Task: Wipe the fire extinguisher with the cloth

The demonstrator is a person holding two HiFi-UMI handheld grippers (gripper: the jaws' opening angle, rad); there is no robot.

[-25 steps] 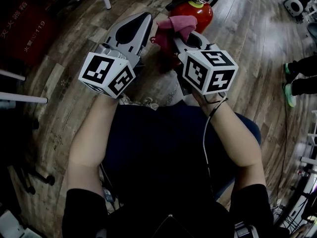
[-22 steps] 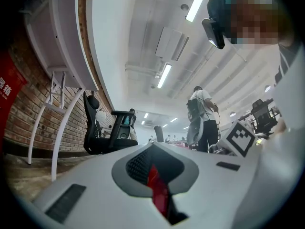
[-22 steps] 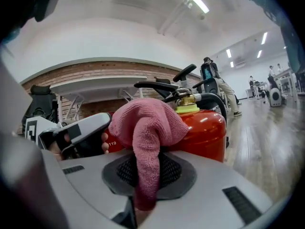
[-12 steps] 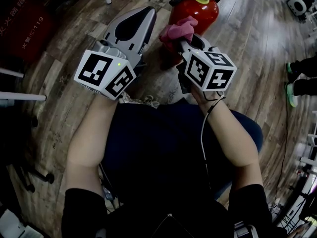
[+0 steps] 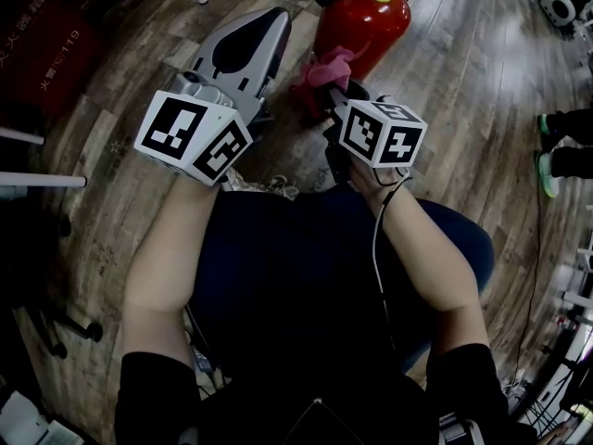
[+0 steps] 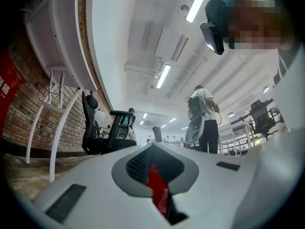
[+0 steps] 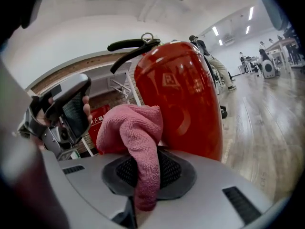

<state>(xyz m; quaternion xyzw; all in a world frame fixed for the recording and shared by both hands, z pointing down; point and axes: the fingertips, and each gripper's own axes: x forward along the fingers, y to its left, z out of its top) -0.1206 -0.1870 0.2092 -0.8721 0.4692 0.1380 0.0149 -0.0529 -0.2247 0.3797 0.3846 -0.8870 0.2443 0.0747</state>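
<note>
"119" and chinese characters can be read on a red box (image 5: 46, 49) at the left. the pink cloth (image 7: 136, 128) is clamped in the right gripper (image 5: 335, 80) and pressed against the red fire extinguisher (image 5: 363, 21). the left gripper (image 5: 262, 28) is held closed and empty beside it.

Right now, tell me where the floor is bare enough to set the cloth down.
Bare wood floor lies right of the fire extinguisher, short of the shoes. Crowded: cloth, right gripper and left gripper beside the extinguisher.
</note>
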